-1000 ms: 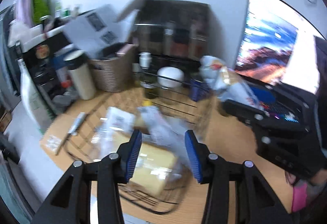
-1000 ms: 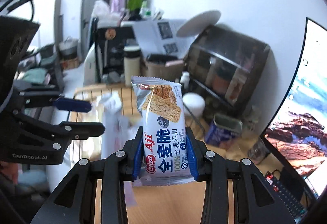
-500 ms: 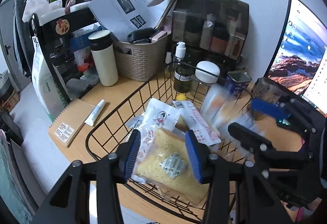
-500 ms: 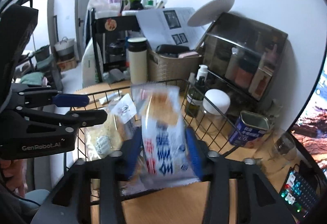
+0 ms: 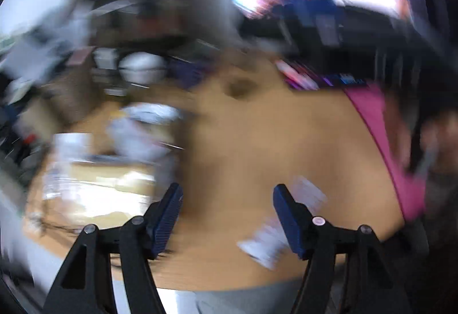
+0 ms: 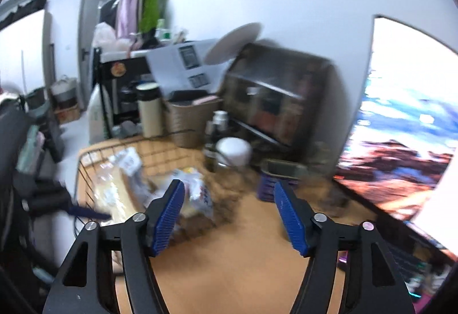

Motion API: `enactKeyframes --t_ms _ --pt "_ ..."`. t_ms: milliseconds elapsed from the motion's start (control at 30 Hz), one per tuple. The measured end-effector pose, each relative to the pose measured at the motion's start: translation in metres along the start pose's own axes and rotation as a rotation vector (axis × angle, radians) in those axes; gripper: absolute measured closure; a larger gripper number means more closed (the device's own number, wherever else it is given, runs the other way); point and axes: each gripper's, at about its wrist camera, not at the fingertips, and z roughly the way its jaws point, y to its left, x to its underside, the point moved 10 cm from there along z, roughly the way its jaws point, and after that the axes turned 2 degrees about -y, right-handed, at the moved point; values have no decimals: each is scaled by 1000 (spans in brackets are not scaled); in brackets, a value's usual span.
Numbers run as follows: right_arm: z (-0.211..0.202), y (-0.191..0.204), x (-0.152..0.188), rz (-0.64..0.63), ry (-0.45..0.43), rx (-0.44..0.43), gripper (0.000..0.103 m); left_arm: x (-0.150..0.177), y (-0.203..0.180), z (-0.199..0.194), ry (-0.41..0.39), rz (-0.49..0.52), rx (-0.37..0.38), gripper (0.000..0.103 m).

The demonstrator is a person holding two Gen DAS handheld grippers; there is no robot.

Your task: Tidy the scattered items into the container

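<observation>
Two blurred views are all I have to work from. Largest on my right wrist camera is the wooden desk (image 6: 229, 271), with a lit monitor (image 6: 406, 142) along its right side and a dark cabinet (image 6: 274, 102) at the back. On the desk's left part stands the black wire basket (image 6: 86, 159), and I can see pale snack packets (image 6: 197, 190) lying inside it, one with blue lettering, beside a larger yellowish pack. Behind the basket are a woven bin (image 6: 189, 122) and a cream flask (image 6: 148, 110). My right gripper (image 6: 226, 213) hangs over bare desk just right of the basket, jaws spread wide with nothing between them. My left gripper (image 5: 226, 216) is likewise spread wide and empty; a small white packet (image 5: 263, 245), too smeared to identify, lies on the wood near its right finger.
</observation>
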Motion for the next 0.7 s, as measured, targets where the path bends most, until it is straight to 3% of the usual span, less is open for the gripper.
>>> enactKeyframes --t_ms 67,133,233,433,600,700 --pt "-17 -11 13 -20 27 27 34 17 -28 26 87 98 26 32" --pt "-34 -22 33 -14 66 62 34 30 -37 46 143 153 4 32" --pt "-56 -33 74 44 171 93 34 42 -40 69 203 170 -1 32" --pt "-85 -49 137 175 250 138 34 52 -54 87 249 200 27 32" --pt "-98 -55 142 200 232 153 34 54 -56 99 253 170 45 32" --pt "-97 -48 142 175 241 137 34 50 -54 100 230 131 55 45"
